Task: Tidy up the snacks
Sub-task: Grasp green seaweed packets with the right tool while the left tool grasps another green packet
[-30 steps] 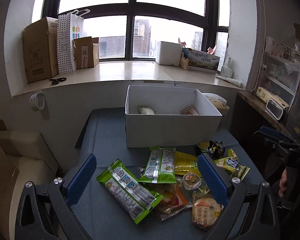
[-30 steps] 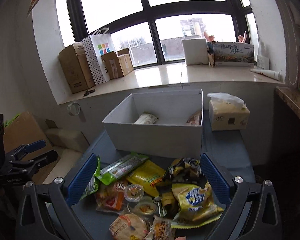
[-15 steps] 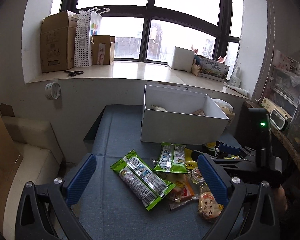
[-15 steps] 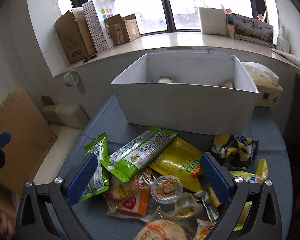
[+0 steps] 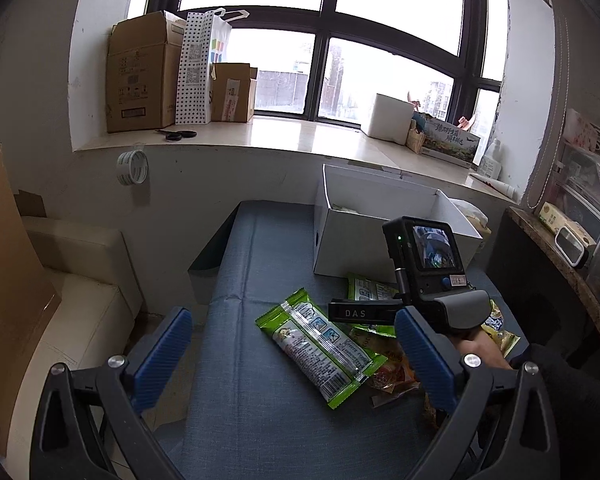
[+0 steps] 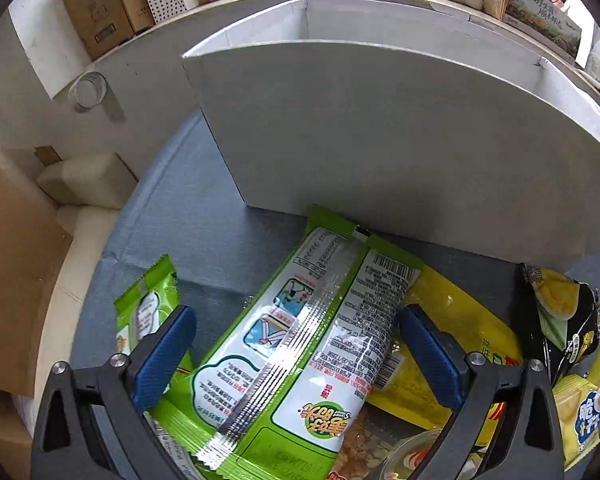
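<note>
Green snack packet [image 6: 300, 344] now between right gripper [image 6: 296, 354] fingers, just narrowing, untouched | left gripper [image 5: 288, 354] released

On the worktop [image 5: 236, 420] a box [image 6: 380, 140] stands at the back below the windowsill [image 5: 300, 140], snack packets [image 6: 300, 340] heaped before it, one long packet [image 5: 320, 344] lying leftmost.

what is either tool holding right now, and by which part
Nothing is held. The right tool straddles the middle of the green snack packet, jaws just closing but pads not yet pressing. The left tool is open over the table.
</note>
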Demonstrator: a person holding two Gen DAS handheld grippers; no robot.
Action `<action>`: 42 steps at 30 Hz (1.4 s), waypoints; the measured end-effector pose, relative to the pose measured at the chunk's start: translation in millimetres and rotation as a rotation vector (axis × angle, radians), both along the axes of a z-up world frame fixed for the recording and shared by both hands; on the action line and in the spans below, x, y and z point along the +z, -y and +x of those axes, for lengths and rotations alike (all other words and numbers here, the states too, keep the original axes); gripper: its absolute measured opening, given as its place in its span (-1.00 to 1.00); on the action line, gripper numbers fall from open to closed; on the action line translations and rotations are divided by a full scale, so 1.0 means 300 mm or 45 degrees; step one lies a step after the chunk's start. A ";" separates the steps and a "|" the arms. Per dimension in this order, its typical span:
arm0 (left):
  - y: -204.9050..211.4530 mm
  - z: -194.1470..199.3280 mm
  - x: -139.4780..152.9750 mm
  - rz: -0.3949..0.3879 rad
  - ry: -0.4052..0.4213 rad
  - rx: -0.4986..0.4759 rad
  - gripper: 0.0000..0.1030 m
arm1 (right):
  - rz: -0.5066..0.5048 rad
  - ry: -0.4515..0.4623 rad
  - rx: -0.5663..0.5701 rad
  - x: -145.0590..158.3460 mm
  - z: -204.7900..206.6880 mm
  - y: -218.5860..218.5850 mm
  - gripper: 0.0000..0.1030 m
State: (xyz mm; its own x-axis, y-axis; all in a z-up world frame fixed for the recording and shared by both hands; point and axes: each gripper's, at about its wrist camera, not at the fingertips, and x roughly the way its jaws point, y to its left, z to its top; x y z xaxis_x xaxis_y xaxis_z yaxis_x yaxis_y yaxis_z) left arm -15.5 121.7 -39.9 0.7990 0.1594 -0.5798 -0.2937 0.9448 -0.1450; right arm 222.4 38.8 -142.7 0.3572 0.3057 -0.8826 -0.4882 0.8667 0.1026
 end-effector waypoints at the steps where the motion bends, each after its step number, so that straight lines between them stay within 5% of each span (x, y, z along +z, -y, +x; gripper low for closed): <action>1: -0.004 0.001 -0.004 -0.005 -0.003 0.003 1.00 | -0.014 -0.003 -0.004 -0.010 -0.003 0.000 0.80; 10: -0.002 0.024 -0.031 -0.005 -0.028 0.006 1.00 | 0.015 0.039 -0.030 0.020 -0.021 0.047 0.59; 25: 0.036 0.130 -0.066 -0.015 -0.102 -0.001 1.00 | 0.221 0.156 0.016 0.229 -0.091 0.278 0.53; 34: 0.030 0.331 -0.202 -0.141 -0.312 0.050 1.00 | 0.361 0.233 -0.018 0.328 -0.138 0.508 0.52; 42: -0.061 0.526 -0.409 -0.264 -0.601 0.237 1.00 | 0.416 0.244 -0.070 0.341 -0.197 0.674 0.52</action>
